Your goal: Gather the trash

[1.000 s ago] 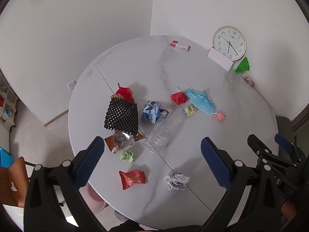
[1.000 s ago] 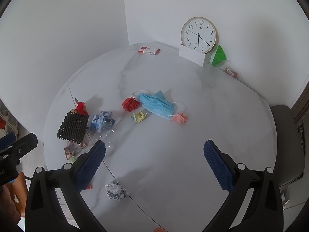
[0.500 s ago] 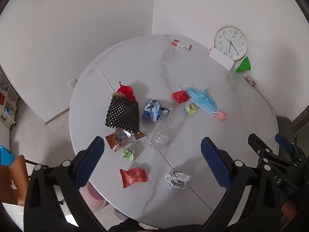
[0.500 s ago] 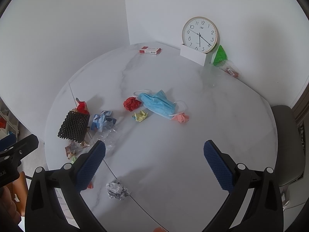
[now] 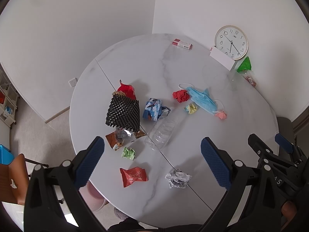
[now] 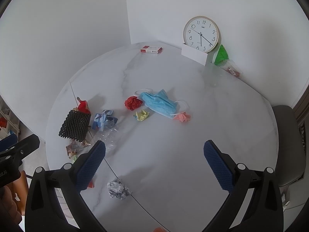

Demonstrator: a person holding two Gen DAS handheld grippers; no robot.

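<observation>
Trash is strewn over a round white marble table (image 5: pixel 222 139). A black foam net (image 5: pixel 123 113) lies beside a red wrapper scrap (image 5: pixel 126 90), a blue printed carton (image 5: pixel 153 110) and a clear plastic bottle (image 5: pixel 162 133). Nearer me lie a red snack packet (image 5: pixel 133 176), a green paper ball (image 5: pixel 128 153) and a grey crumpled paper (image 5: pixel 177 178). A blue face mask (image 6: pixel 160 102), a red paper ball (image 6: pixel 133 102), a yellow one (image 6: pixel 142 115) and a pink one (image 6: pixel 183 117) sit mid-table. My left gripper (image 5: pixel 152 164) and right gripper (image 6: pixel 154 165) hover above the table, both open and empty.
A wall clock (image 6: pixel 201 33) leans behind a white box (image 6: pixel 195 54) at the far edge, with a green bag (image 6: pixel 222 55) and a red-and-white box (image 6: pixel 151 49) nearby. A grey chair (image 6: pixel 285 145) stands at the right. An orange chair (image 5: pixel 11 177) is at the left.
Both views have shifted very slightly; the table's contents sit a touch to the right in frame. Nothing on the table moved and both grippers stay open.
</observation>
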